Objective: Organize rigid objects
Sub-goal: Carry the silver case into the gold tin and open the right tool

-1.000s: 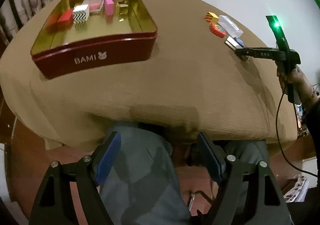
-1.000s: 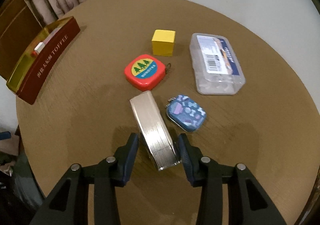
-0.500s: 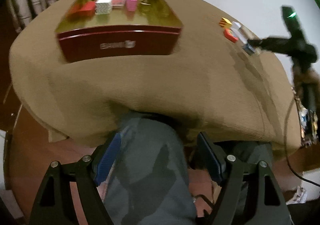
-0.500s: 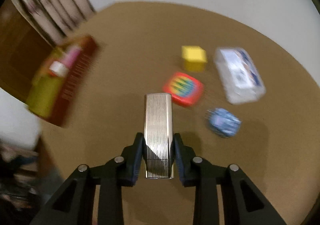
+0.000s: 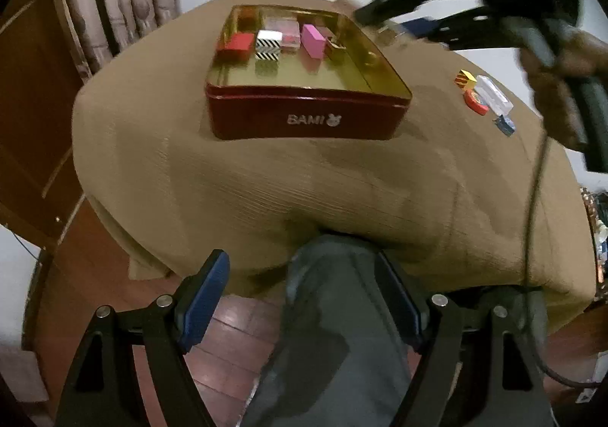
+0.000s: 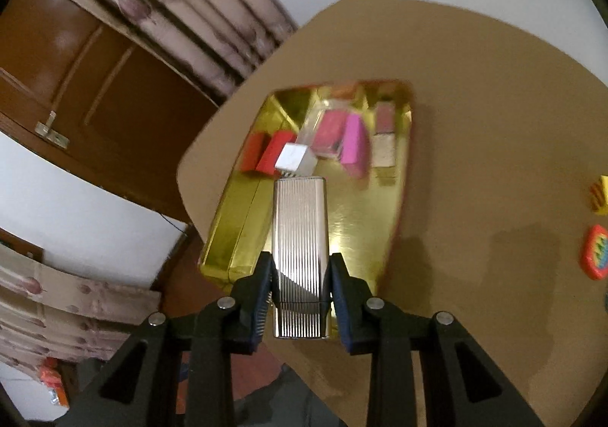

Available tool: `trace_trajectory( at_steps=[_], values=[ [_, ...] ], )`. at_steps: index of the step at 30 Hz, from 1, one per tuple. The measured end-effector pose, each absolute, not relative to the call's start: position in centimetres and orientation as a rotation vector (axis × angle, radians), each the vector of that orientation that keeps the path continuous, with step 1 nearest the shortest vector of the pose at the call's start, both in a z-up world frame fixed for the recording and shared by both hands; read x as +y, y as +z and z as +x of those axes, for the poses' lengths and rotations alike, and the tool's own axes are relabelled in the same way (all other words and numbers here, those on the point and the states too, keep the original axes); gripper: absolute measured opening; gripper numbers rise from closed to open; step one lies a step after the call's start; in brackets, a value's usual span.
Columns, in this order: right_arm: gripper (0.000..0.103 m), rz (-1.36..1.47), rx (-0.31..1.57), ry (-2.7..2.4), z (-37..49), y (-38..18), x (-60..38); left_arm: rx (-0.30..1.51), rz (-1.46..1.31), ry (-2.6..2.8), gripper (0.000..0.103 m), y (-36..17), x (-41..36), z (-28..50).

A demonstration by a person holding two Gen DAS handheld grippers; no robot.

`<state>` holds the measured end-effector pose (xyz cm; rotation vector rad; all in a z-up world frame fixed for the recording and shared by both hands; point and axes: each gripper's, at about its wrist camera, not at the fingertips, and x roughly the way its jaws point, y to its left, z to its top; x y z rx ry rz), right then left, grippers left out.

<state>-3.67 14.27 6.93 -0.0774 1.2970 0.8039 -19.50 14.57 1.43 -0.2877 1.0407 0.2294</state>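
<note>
My right gripper [image 6: 300,275] is shut on a ribbed silver metal case [image 6: 300,237] and holds it in the air above the near end of the red tin with a gold inside [image 6: 357,233]. In the left wrist view the tin [image 5: 304,119] reads BAMI and holds a red block [image 5: 237,43], a striped block [image 5: 268,44], a pink block [image 5: 313,40] and others. The right gripper appears blurred at top right over the tin's far corner. My left gripper [image 5: 304,294] is open and empty, low in front of the table over the person's knee.
On the brown cloth to the right of the tin lie a yellow cube [image 5: 466,79], a red tape measure [image 5: 477,102], a clear plastic box [image 5: 494,94] and a small blue tin [image 5: 505,124]. A wooden door and curtains stand behind at the left.
My right gripper closed on the silver case, lifted it off the cloth and carried it left to above the tin. My left gripper stayed open and swung a little left.
</note>
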Motion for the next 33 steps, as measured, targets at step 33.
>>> trace_trajectory(
  at_steps=[33],
  values=[
    [0.031,-0.081,1.255,0.608,-0.6,2.7,19.6,1.097,-0.370,0.142,0.076,-0.3,15.2,-19.1]
  ],
)
